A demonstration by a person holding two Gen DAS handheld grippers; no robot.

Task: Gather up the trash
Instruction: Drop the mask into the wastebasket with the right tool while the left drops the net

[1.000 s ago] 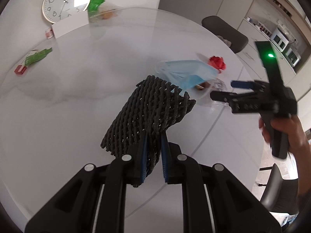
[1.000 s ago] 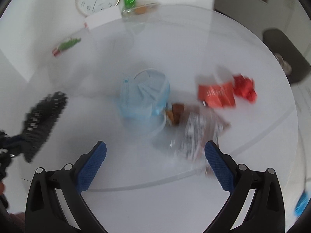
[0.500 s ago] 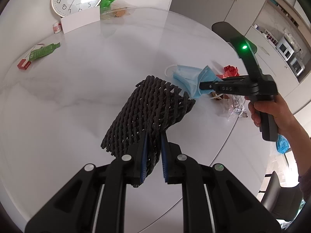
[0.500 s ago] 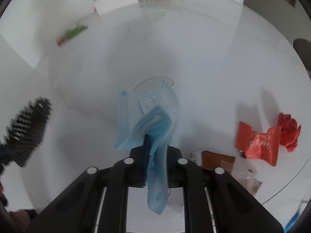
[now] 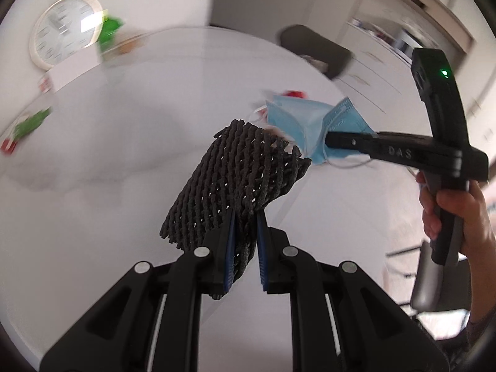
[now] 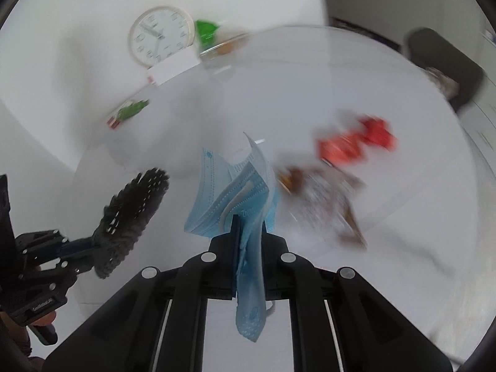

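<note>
My left gripper (image 5: 245, 217) is shut on a black foam net sleeve (image 5: 235, 179) and holds it above the white round table (image 5: 124, 155). It also shows in the right wrist view (image 6: 133, 214) at the left. My right gripper (image 6: 248, 226) is shut on a blue face mask (image 6: 235, 195), lifted off the table. In the left wrist view the mask (image 5: 310, 124) hangs from the right gripper (image 5: 328, 139) just beyond the sleeve's far end.
Red wrappers (image 6: 356, 142) and a clear wrapper with brown bits (image 6: 322, 198) lie on the table at right. A green packet (image 6: 127, 111), a clock (image 6: 158, 40), a white card (image 6: 173, 68) and a green bag (image 6: 206, 32) are at the far side. A dark chair (image 6: 443, 59) stands beyond.
My right gripper closed on the face mask and has lifted it off the table toward the net sleeve. My left gripper still holds the sleeve, and both views are blurred by motion.
</note>
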